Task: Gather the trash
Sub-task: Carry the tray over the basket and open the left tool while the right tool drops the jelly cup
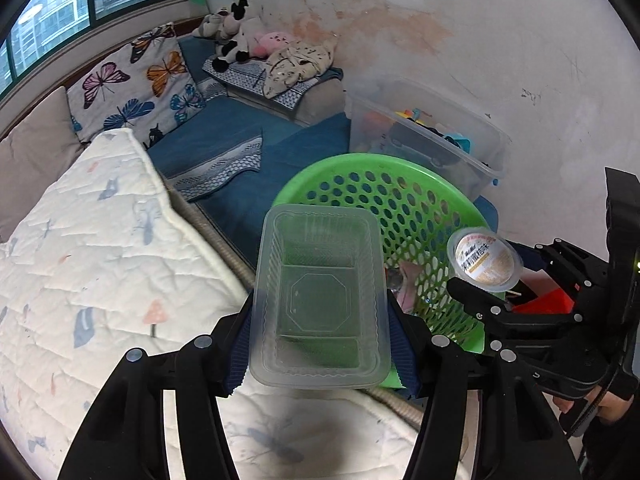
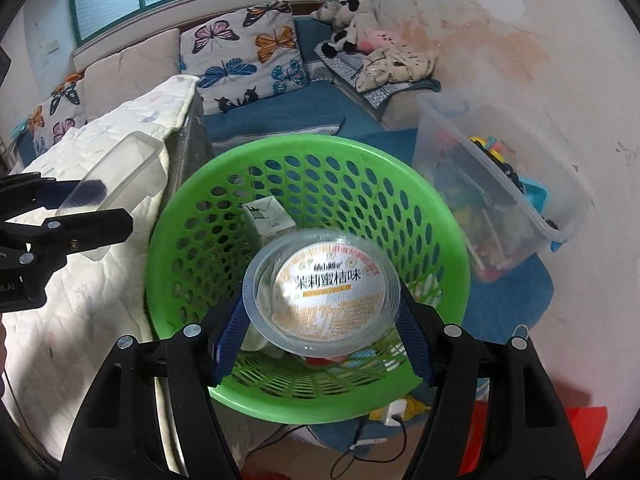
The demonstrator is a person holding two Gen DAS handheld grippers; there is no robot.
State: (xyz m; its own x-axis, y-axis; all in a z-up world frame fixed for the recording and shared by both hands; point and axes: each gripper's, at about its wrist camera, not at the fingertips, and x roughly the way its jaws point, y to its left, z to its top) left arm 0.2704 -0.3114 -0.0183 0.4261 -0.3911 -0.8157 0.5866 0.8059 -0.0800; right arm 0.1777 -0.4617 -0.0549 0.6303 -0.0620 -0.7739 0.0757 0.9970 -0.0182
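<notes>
You are mid-task: your left tongs are clamped on a clear plastic food tray over the bed edge beside the green basket. Your right tongs are closed around a round labelled cup above its mouth. Inside lie a small carton and other scraps; both pieces remain undropped.

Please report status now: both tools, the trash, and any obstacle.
Left tool shut on clear rectangular tray, beside green basket. Right tool shut on round labelled cup, over the basket mouth. Nothing blocks the drop.
</notes>
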